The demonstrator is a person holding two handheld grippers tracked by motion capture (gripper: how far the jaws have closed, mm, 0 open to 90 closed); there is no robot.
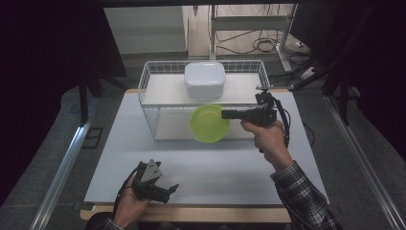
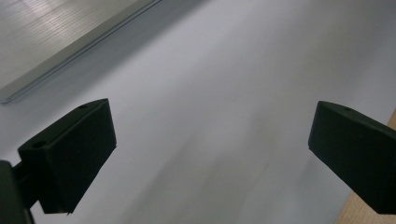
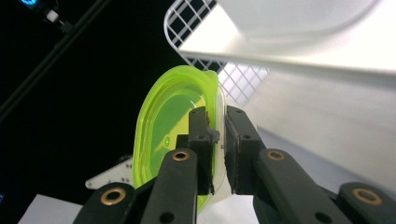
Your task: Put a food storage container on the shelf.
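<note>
The right tool is clenching the rim of a lime-green bowl, holding it off the counter just in front of the open face of the white wire rack. In the right gripper view the bowl is standing on edge, its rim pinched between the two black jaws, with the hollow side facing left and the rack's wire grid behind and above it. The bowl is translucent, round with a slightly flattened lip, and glossy; light is passing through its wall. It is hanging near the rack's lower level, apart from the wires as far as can be told, and below the upper shelf, where a white lidded container is sitting. The white counter in front of the rack is lying bare, giving wide open room between the rack's front edge and the near edge of the counter. The left tool is resting low near that near edge, well apart from the bowl, its jaws spread wide and gripping nothing; in the left gripper view the jaws are standing far apart over the bare counter. Counted: one green bowl, one white container, one wire rack, two tools.
</note>
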